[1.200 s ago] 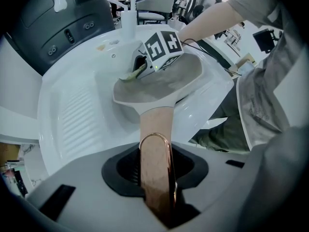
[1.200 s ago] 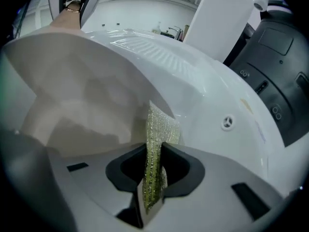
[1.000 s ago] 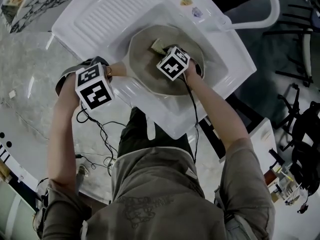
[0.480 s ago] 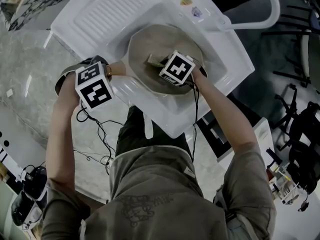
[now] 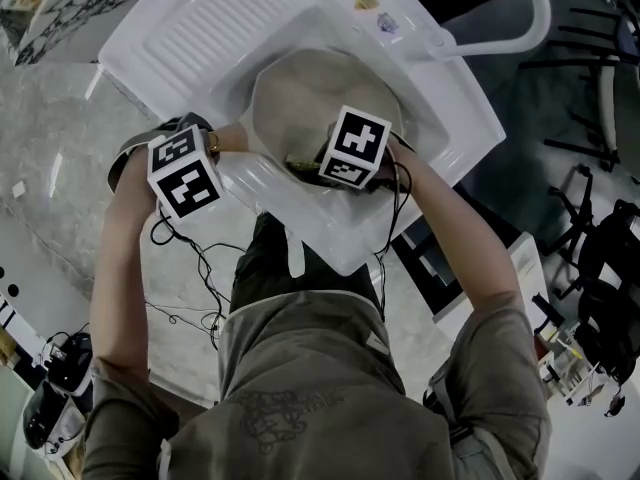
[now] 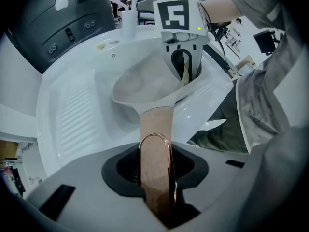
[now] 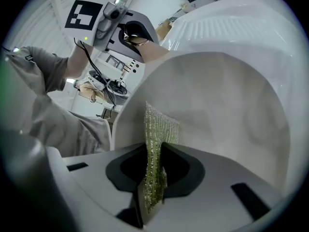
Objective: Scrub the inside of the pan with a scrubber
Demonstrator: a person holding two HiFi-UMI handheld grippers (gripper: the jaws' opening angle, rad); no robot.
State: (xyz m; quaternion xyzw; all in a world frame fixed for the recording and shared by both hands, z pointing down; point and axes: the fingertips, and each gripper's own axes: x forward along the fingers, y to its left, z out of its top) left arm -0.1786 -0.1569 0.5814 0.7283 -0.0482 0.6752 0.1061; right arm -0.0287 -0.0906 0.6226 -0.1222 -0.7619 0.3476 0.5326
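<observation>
Beige pan (image 5: 300,93) in white sink (image 5: 190,33) holds green scrubber (image 7: 158,129).

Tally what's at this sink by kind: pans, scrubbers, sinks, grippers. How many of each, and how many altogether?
pan: 1
scrubber: 1
sink: 1
grippers: 2 (left gripper on the pan's handle, right gripper on the scrubber)
total: 5

The right gripper (image 7: 150,197) has its jaws pinched tight on a green, shiny scrubber (image 7: 159,129). The scrubber sticks up just inside the near rim of the pale pan (image 7: 231,105). At the far rim, the left gripper (image 7: 137,36) holds the pan's brown handle (image 7: 155,52). A white sink (image 7: 251,18) lies behind.
</observation>
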